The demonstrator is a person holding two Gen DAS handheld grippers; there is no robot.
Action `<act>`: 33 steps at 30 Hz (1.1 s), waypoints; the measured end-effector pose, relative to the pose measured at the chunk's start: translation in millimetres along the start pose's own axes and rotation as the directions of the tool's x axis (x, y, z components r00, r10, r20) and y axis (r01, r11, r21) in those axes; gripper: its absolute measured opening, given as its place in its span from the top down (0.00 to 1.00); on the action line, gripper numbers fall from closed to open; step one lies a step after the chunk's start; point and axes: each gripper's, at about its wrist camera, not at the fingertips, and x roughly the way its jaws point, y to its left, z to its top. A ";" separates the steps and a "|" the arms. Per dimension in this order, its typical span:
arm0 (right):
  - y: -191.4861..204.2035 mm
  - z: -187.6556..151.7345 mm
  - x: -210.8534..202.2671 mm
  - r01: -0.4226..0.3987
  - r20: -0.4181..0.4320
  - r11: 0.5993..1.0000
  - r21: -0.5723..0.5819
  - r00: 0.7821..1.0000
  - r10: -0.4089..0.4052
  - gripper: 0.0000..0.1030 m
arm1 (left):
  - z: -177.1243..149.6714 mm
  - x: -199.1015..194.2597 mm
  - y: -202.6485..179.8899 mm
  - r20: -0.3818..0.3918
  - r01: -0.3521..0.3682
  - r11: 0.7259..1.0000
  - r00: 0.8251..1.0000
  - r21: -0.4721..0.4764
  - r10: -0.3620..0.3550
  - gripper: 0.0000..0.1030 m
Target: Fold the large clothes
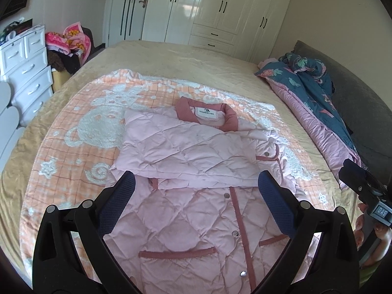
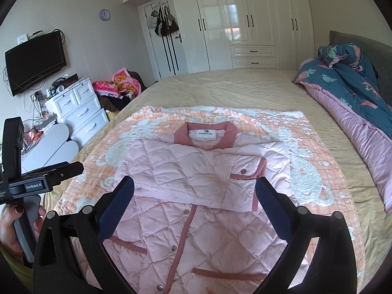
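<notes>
Pink quilted jacket [image 1: 196, 220] lay face-up on an orange-and-white patterned blanket [image 1: 80, 132], which was spread over the tan bedspread [image 1: 183, 58] of the bed. Collar [image 1: 208, 116] (darker pink, w/ white label inside) pointed toward the wardrobe [image 1: 220, 7] side. Both sleeves were folded across the chest, one over the other; cuff w/ snap button [image 2: 243, 171] sat at the jacket's right-hand edge in right wrist view. Front placket w/ snaps ran down the lower body; two pocket trims visible below the sleeves.

Left tongs [image 1: 196, 183]: released, blue-padded fingers [image 1: 120, 196] spread wide, hovering above the jacket's lower front, nothing between them. No contact w/ fabric that I could make out.

Right tongs [image 2: 194, 191]: also released, fingers [image 2: 274, 205] spread, over same area of jacket, empty.

Each tool showed in the other's cam: right unit at the right edge of left wrist view, left unit at the left edge of right wrist view, gripped by a hand [image 2: 12, 230] w/ dark nail polish.

Surroundings: rumpled teal floral duvet [image 2: 355, 85] w/ pink lining along headboard side, well apart from jacket. White drawer unit [image 2: 78, 110], wall TV [image 2: 34, 63], round clock [image 2: 104, 14], bags hung on door [image 2: 163, 24], pile of pink cartoon-print fabric [image 2: 120, 83] beside the bed.
</notes>
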 end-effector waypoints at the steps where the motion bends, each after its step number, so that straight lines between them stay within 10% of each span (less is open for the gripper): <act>1: -0.4 -1.1 -3.9 0.002 0.004 1.000 0.000 1.000 -0.002 0.04 | -1.5 -3.0 -1.3 0.005 -0.002 1.000 1.000 0.002 0.002 0.09; 33: -14.0 -58.1 -46.3 0.031 -0.024 1.000 0.003 0.999 -0.031 0.04 | -62.4 -44.7 -0.9 0.045 -0.025 1.000 0.999 0.017 0.024 0.09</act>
